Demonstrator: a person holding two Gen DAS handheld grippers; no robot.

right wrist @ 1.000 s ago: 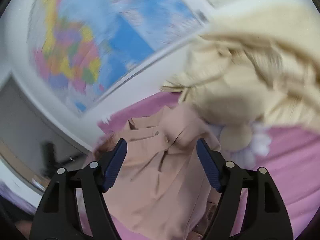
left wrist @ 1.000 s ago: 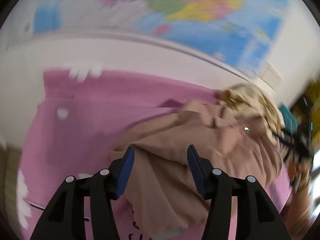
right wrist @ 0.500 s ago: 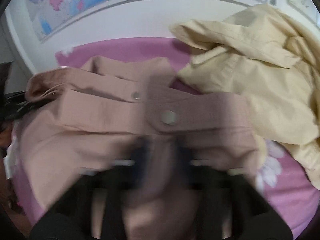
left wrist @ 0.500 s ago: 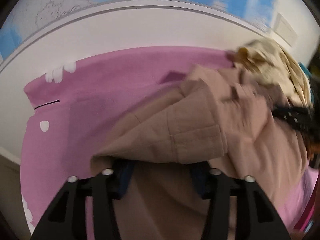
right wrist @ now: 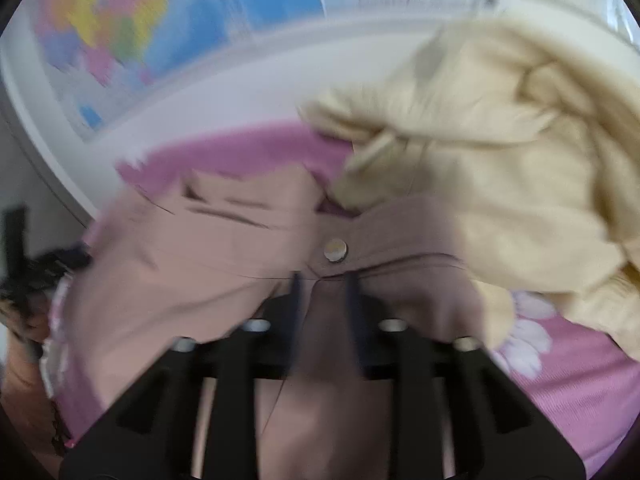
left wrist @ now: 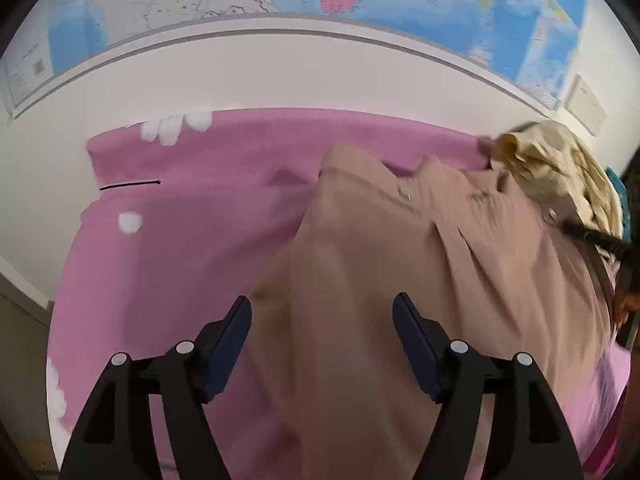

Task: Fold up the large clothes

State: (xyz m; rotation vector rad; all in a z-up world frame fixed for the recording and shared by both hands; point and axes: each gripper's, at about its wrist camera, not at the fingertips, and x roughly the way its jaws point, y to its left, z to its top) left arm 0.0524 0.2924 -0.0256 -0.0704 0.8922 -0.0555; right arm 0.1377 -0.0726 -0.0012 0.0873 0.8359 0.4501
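My left gripper (left wrist: pixel 322 316) has just been opening and its jaws stand spread, with the tan shirt (left wrist: pixel 400 280) lying between them but neither pad pressing on it. The shirt is spread loosely over the pink sheet (left wrist: pixel 180 240), its collar end toward the wall, and a crumpled yellow garment (right wrist: pixel 500 140) sits just beside it, touching its far right edge.

My right gripper (right wrist: pixel 322 280) has its jaws partly apart and they have just been opening too. A ridge of tan cloth runs up between them just below the snap button (right wrist: pixel 335 249), but the picture is blurred and I cannot tell whether the pads are pressing on it.

I judge I am laying the shirt flat before the first fold. To do this well I would take hold on both sides at matching points near the hem or shoulders, pull gently apart so the front lies smooth, and keep the cloth low over the sheet. I should stay clear of the yellow garment, since dragging the shirt could snag it along
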